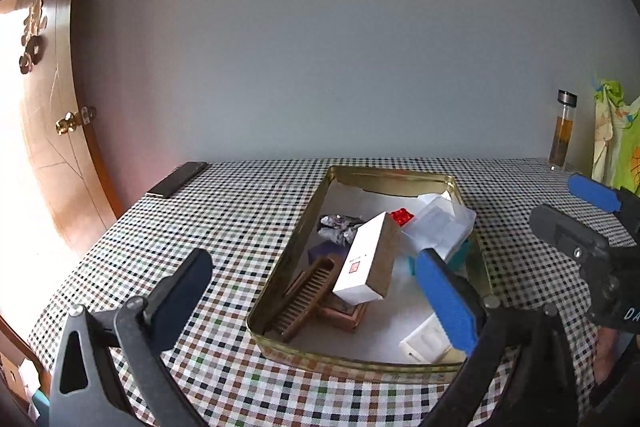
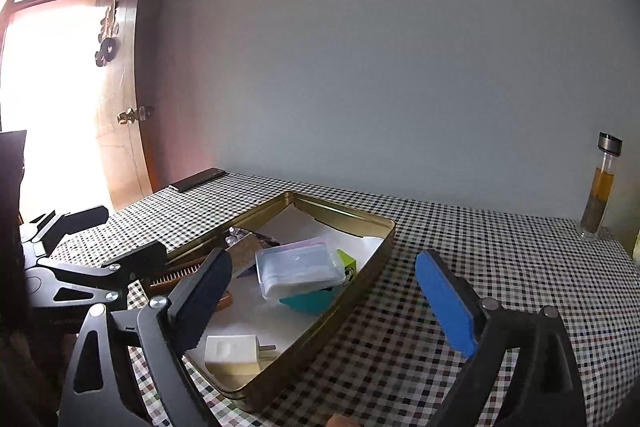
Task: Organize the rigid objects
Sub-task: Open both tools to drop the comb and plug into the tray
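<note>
Both grippers' jaws are spread, nothing pinched. The white charger (image 2: 234,349) is seen low in the gold tin (image 2: 344,215), nearest the right gripper (image 2: 326,301), just beneath its dark pad.

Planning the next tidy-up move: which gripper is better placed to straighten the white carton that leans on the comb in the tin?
Probably left. The left gripper is open and the white carton lies between its fingers' lines, leaning on the comb. The right gripper is open over the tin's right side.
</note>
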A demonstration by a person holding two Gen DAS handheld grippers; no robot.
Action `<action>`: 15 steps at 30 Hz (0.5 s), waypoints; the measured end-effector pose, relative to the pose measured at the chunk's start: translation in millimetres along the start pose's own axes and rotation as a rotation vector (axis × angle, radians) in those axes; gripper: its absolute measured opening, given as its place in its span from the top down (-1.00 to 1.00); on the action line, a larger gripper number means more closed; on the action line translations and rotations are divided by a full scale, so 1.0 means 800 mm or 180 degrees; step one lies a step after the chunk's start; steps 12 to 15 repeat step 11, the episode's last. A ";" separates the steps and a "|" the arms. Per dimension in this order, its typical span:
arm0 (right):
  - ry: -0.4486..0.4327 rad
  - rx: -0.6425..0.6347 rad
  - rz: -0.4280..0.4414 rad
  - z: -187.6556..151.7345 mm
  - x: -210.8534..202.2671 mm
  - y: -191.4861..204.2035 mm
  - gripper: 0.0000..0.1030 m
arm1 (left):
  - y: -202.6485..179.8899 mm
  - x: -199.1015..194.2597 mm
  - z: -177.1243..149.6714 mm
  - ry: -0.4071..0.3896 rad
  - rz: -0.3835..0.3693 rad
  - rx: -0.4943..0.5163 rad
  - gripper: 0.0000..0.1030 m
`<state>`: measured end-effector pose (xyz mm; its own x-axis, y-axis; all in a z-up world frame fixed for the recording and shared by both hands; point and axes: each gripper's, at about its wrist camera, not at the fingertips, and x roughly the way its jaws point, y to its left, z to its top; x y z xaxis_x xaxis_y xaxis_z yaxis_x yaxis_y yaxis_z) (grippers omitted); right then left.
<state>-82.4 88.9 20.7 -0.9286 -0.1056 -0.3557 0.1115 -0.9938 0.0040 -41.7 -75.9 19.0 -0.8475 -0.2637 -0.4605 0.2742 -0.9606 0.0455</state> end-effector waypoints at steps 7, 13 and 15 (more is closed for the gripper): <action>-0.0013 -0.0055 -0.0009 0.001 -0.001 0.009 -0.84 | 0.008 -0.002 -0.003 -0.0075 0.0077 0.0005 -0.99; 0.0009 -0.0059 -0.0004 0.001 0.001 0.009 -0.84 | 0.009 -0.002 -0.004 -0.0059 0.0034 0.0011 -0.99; 0.0009 -0.0059 -0.0004 0.001 0.001 0.009 -0.84 | 0.009 -0.002 -0.004 -0.0059 0.0034 0.0011 -0.99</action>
